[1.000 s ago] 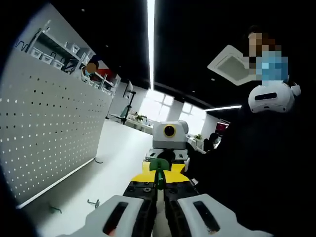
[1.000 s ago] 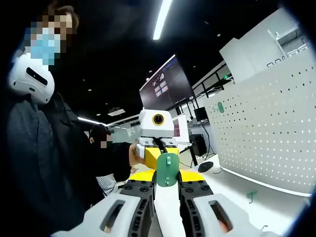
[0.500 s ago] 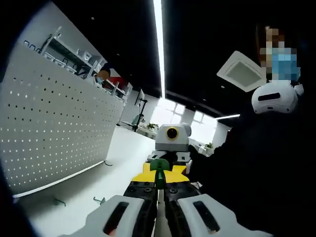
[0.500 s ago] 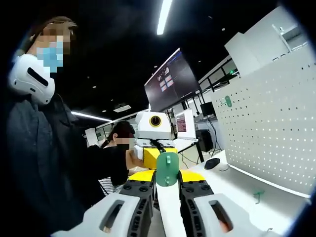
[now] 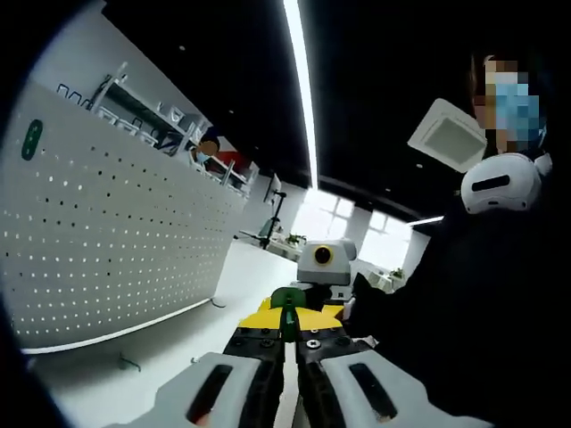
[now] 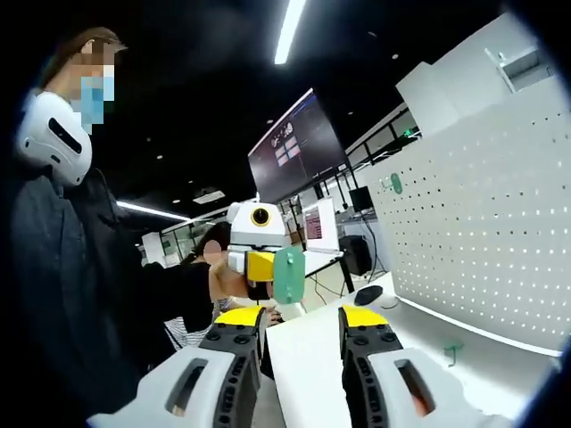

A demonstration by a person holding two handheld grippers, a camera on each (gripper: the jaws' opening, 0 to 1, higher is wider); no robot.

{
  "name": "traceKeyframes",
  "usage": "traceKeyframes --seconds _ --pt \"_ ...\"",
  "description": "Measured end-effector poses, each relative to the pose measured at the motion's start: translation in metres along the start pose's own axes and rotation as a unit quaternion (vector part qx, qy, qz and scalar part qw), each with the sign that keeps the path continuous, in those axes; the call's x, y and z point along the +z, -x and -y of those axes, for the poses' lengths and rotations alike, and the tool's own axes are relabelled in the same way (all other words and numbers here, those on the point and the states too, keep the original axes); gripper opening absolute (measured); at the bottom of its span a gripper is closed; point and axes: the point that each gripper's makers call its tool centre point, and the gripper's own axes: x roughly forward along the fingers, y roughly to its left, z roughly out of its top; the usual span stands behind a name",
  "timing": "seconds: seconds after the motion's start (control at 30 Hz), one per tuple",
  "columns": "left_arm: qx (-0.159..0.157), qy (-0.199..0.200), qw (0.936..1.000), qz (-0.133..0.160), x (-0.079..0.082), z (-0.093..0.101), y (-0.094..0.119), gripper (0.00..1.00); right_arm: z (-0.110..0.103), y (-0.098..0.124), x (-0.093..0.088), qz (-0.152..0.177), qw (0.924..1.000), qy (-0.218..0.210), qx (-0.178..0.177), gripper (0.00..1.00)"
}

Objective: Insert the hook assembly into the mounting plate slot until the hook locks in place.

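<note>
Left gripper view: the left gripper is rising from the bottom edge with its jaws pressed nearly together, pinching the green hook assembly, which is showing edge-on between the tips and standing just above them. Beyond it the right gripper is facing this way, close behind the green piece; whether the two are touching cannot be told. A white pegboard is standing along the left side on the white table, and a green oval piece is sitting high on the board near its upper left corner. Two small metal hooks are lying on the table near the foot of the board. The person in dark clothing is filling the right side.

Right gripper view: the right gripper is showing its jaws spread well apart, with nothing between them. The left gripper is coming in from the left, holding the green hook assembly broadside, above and apart from the open jaws. The pegboard is standing at right with a green oval piece near its top left edge. A small green hook is lying on the table near the board's foot. A large dark screen is hanging in the background.
</note>
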Motion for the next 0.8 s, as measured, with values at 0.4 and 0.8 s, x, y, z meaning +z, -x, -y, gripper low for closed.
traceKeyframes --seconds 0.4,0.8 --pt "0.041 -0.025 0.9988 0.006 0.009 -0.011 -0.001 0.03 0.013 0.014 0.008 0.012 0.9994 0.014 -0.030 0.39" --pt "0.085 -0.042 0.9953 0.019 0.021 -0.032 0.005 0.03 0.024 0.023 0.013 0.015 0.9987 0.022 -0.043 0.39"
